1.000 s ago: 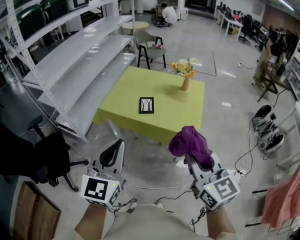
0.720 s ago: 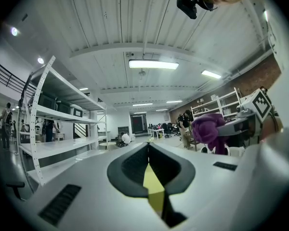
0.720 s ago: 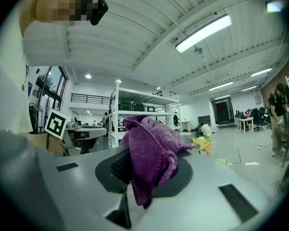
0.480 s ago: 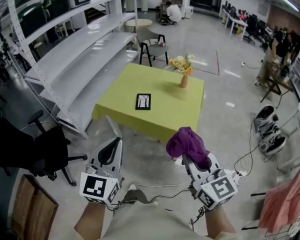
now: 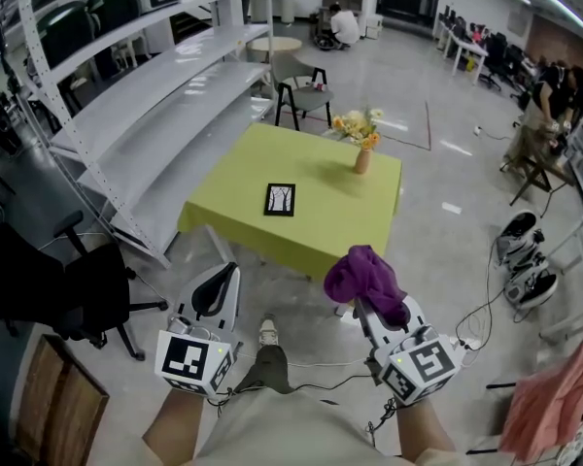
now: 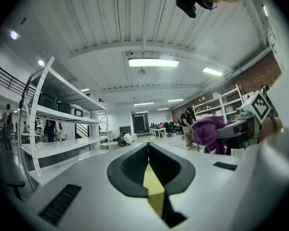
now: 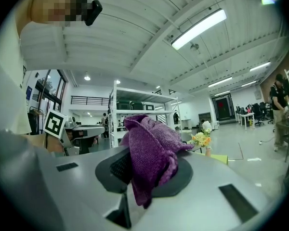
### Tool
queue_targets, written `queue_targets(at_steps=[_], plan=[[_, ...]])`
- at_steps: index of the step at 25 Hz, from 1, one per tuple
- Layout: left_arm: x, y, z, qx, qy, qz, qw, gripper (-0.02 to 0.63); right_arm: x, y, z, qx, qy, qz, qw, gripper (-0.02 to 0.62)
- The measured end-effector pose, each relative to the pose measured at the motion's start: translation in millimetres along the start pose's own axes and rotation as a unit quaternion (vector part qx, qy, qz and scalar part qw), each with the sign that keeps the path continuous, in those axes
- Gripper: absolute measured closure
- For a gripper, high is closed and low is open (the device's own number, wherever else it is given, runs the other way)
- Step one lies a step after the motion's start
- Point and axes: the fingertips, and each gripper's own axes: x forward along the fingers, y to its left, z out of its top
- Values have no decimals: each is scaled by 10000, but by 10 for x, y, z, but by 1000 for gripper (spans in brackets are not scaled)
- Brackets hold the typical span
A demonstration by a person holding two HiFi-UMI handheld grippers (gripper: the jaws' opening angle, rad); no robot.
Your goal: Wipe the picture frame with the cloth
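A small black picture frame point(image 5: 281, 200) lies flat near the middle of the yellow-green table point(image 5: 243, 216), well ahead of both grippers. My right gripper point(image 5: 361, 299) is shut on a bunched purple cloth point(image 5: 365, 278), which fills the centre of the right gripper view as the purple cloth point(image 7: 151, 158). My left gripper point(image 5: 217, 294) is held low at the left with its jaws together and nothing between them. In the left gripper view the gripper point(image 6: 151, 177) points up toward the ceiling, with the cloth point(image 6: 210, 133) at the right.
A vase of yellow flowers point(image 5: 360, 142) stands on the table's far side. White shelving point(image 5: 146, 105) runs along the left, a chair point(image 5: 301, 93) stands behind the table, and an office chair point(image 5: 73, 299) is at the left. Cables point(image 5: 486, 299) lie on the floor.
The view has shifted slightly toward the table, and a shoe has come into sight below. Both grippers hold the same pose, the cloth still in the right one.
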Motion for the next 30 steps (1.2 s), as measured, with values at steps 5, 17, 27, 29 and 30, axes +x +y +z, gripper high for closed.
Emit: queue_targets(at_steps=[5, 17, 27, 29, 30], plan=[[206, 106, -82, -28, -35, 13, 10000, 597, 212, -120, -42, -39, 21, 20, 10000, 529], [913, 691, -428, -195, 155, -53, 9997, 597, 1137, -456, -177, -27, 283, -2, 9996, 529], [1890, 1349, -435, -277, 276, -450, 9982, 597, 2121, -816, -63, 13, 607, -197, 9980, 528], [2092, 1534, -444, -295, 277, -515, 9979, 597, 2380, -887, -47, 20, 673, -234, 9975, 528], [2196, 1630, -463, -302, 285, -545, 9976, 597, 2515, -928, -44, 28, 707, -255, 9972, 528]])
